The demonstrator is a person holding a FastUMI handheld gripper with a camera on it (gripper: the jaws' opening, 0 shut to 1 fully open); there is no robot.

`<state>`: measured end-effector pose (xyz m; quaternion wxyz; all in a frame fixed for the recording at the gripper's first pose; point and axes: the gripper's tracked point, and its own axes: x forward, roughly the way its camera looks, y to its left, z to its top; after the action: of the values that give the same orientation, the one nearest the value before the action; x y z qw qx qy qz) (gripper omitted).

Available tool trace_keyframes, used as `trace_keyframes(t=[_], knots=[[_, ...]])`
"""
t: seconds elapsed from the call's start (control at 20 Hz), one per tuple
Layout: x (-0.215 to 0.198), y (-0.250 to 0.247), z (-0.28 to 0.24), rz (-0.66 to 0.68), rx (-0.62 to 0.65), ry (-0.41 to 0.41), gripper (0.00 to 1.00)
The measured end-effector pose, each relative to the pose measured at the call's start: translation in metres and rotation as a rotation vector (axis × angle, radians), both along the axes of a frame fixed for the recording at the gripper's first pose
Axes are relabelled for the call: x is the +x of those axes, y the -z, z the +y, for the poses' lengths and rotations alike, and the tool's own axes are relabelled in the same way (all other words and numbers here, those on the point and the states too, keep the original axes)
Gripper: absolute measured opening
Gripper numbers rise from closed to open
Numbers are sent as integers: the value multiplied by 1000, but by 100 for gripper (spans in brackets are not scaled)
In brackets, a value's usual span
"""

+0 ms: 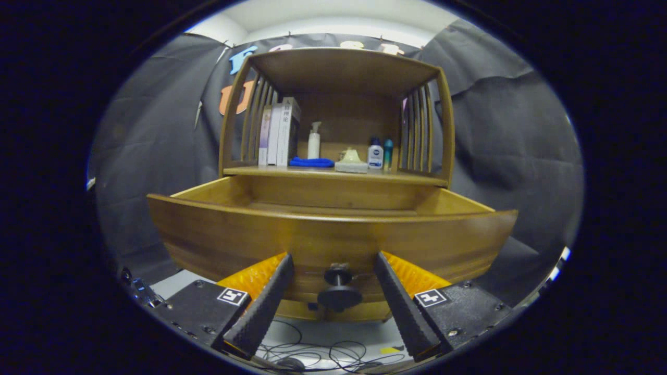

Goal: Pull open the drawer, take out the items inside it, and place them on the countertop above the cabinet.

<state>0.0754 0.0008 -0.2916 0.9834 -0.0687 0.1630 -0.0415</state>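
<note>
The gripper (pixel 333 291) has its jaws spread apart – released – straddling the round knob (pixel 339 291) of the pulled-out wooden drawer (pixel 333 237), likely having served as the pulling grip – contents hidden behind its front.

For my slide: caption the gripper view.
Open gripper fingers flank the knob of the pulled-out wooden drawer, below the cabinet's stocked shelf.
</note>
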Motion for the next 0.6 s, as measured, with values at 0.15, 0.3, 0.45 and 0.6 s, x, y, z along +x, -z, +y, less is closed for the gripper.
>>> trace_keyframes(t=[0.15,0.3,0.45,0.6], knots=[[1,0,-1,-14,-14,-5,100],[7,1,-2,-13,-5,-15,100],[13,0,-2,-12,-17,-21,100],[23,0,-2,-7,-26,-20,100]])
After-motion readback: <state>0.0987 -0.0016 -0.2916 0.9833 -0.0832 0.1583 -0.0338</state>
